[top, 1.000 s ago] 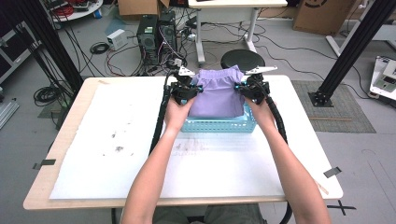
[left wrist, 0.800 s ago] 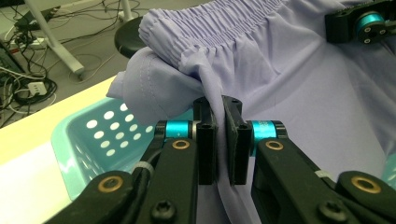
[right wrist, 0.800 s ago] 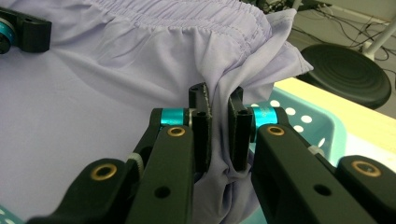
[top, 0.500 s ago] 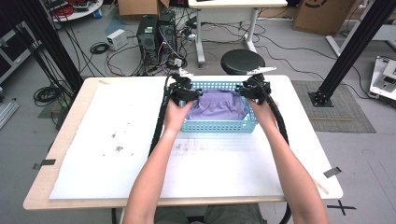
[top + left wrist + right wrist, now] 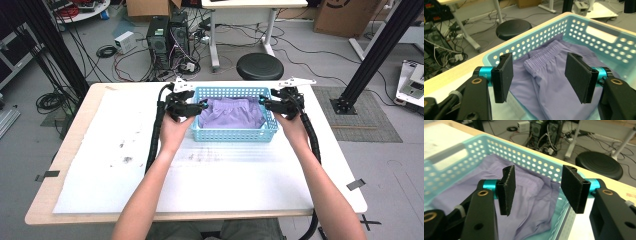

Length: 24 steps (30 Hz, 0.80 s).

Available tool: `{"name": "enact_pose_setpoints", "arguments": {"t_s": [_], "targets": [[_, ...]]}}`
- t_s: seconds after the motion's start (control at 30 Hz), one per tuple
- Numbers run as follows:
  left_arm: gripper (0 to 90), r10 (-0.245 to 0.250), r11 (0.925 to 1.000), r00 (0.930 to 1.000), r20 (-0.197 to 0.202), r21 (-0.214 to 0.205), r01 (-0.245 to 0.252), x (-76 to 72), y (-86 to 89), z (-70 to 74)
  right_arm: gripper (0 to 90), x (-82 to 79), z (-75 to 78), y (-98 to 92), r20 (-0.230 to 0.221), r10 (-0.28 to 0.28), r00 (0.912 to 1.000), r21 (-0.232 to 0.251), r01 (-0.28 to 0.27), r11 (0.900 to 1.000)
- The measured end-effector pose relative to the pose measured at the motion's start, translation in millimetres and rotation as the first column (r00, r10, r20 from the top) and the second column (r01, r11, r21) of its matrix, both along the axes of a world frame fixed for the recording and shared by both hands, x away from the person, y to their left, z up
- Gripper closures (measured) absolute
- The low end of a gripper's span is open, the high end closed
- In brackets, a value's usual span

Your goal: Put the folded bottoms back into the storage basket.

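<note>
**Purple shorts (image 5: 234,113) now down in the basket, both grippers let go**

Left gripper (image 5: 540,75): jaws wide apart, nothing between the pads. It sits over the basket's left end, pointing in at the elastic waistband (image 5: 546,56). Right gripper (image 5: 536,188): same story, jaws spread, empty, over the right end with the cloth just below and beyond its pads.

Change over the last second: the shorts hung bunched above the basket between the two grippers; half a second ago they were already sinking in. Now they lie slumped inside the light-blue basket (image 5: 233,134), below the rim, crumpled rather than folded flat. Both grippers have come apart to the basket's short ends.

Basket sits on the white sheet at the far edge of the desk (image 5: 70,150), roughly centred between its left and right edges.

My read: the drop is done and the release is clean, with no cloth snagged on either pad. Nothing hangs over the rim as far as the high view shows. What's left is probably just backing both hands off.
</note>
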<state>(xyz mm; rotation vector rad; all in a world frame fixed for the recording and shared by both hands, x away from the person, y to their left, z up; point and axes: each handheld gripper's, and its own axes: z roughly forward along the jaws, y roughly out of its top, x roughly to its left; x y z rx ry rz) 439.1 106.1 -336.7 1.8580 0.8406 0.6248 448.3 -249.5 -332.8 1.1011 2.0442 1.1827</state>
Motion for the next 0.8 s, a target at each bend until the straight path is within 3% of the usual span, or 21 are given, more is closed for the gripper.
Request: {"name": "enact_pose_setpoints", "arguments": {"t_s": [0.27,0.5,0.67,0.8], "targets": [[38.3,-0.036,0.9988,0.9978,0.055,-0.030,0.038,-42.4,18.3,-3.5,42.0,-46.1,-1.5,-13.8,0.046,0.036,0.9983,0.048,-0.039,0.9981],[36.2,-0.049,0.9968,0.9980,0.040,-0.060,0.052,-70.2,28.2,-17.2,41.2,-75.8,-17.5,-26.5,0.054,0.064,0.9965,0.060,-0.067,0.9959],[35.9,-0.071,0.9952,0.9962,0.051,-0.063,0.075,-87.0,32.6,-27.9,39.7,-93.0,-29.5,-36.5,0.037,0.060,0.9975,0.079,-0.062,0.9949],[35.2,-0.083,0.9950,0.9945,0.064,-0.050,0.087,-101.2,34.3,-36.6,37.8,-107.2,-39.1,-41.4,0.059,0.067,0.9960,0.091,-0.073,0.9932]]}}
